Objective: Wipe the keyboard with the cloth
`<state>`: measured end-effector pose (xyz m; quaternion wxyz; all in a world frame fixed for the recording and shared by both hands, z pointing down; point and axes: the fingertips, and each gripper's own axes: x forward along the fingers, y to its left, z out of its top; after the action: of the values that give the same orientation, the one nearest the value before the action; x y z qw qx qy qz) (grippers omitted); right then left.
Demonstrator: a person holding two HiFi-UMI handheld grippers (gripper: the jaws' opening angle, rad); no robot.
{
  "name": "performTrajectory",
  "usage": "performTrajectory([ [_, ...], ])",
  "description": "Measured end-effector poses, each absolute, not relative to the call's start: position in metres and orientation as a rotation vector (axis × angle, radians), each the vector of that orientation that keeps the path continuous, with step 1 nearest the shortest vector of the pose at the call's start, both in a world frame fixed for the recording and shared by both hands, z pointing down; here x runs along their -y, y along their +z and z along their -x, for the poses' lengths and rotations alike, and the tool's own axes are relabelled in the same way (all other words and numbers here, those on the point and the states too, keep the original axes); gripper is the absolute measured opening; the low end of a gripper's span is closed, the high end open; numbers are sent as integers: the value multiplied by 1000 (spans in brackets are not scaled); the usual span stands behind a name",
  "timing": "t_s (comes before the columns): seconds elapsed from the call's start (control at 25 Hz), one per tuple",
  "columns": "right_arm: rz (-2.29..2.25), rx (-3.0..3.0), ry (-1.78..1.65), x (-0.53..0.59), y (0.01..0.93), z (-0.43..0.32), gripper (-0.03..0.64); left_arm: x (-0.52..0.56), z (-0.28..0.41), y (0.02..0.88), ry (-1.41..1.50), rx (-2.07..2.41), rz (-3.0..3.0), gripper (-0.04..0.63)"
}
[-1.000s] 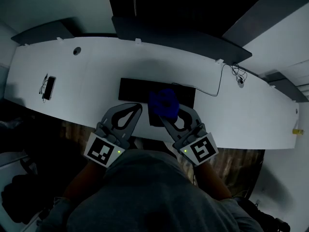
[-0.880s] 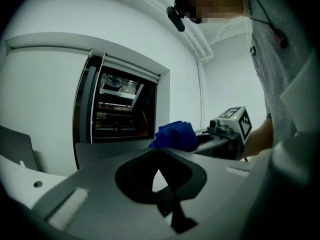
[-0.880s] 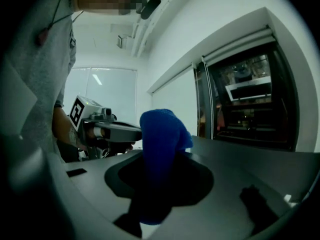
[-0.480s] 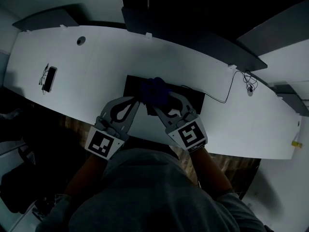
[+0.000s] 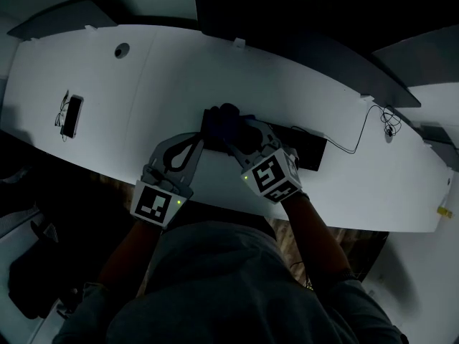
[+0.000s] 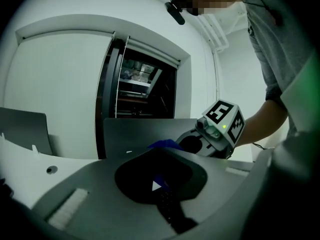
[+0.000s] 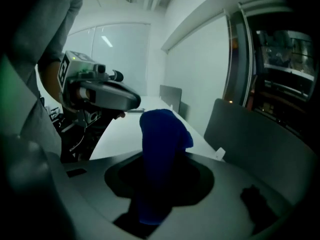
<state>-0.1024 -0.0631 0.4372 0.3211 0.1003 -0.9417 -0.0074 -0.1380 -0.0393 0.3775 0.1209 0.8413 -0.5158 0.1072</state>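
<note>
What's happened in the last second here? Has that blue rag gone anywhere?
The right gripper, shut on the blue cloth, slid it leftward along the keyboard, from about the middle to its left end. The left gripper stayed shut at the keyboard's near left corner; keyboard and phone stayed put.

Desk (image 5: 179,77) lay bare left of the keyboard (image 5: 308,149), a wide lane out to the phone (image 5: 72,115) near the left end. The far strip between keyboard and partition (image 5: 323,56) was open, with only a grommet hole (image 5: 122,50) far left. On the right, a thin cable (image 5: 355,150) crossed the desk toward the back corner. Left gripper (image 5: 199,137) and right gripper (image 5: 233,131) crowded the keyboard's left end. The cloth (image 5: 229,117), bunched in the right one's jaws, filled the gap.
</note>
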Motion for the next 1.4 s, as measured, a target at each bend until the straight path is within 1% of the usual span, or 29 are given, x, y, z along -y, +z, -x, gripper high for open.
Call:
performTrajectory([
  [0.2,-137,2328,-186,69,488,124,141,45,147,414,376,1495,-2465,9],
  [0.36,-29,2229,-271,66,523,141,143,52,158,439,330,1509,-2457,9],
  [0.68,110,2065,-424,70,573,166,146,63,180,475,393,1525,-2366,9],
  [0.88,126,2048,-384,71,587,169,145,69,181,481,392,1524,-2354,9],
  [1.4,106,2066,-294,76,587,155,141,76,168,489,435,1474,-2425,9],
])
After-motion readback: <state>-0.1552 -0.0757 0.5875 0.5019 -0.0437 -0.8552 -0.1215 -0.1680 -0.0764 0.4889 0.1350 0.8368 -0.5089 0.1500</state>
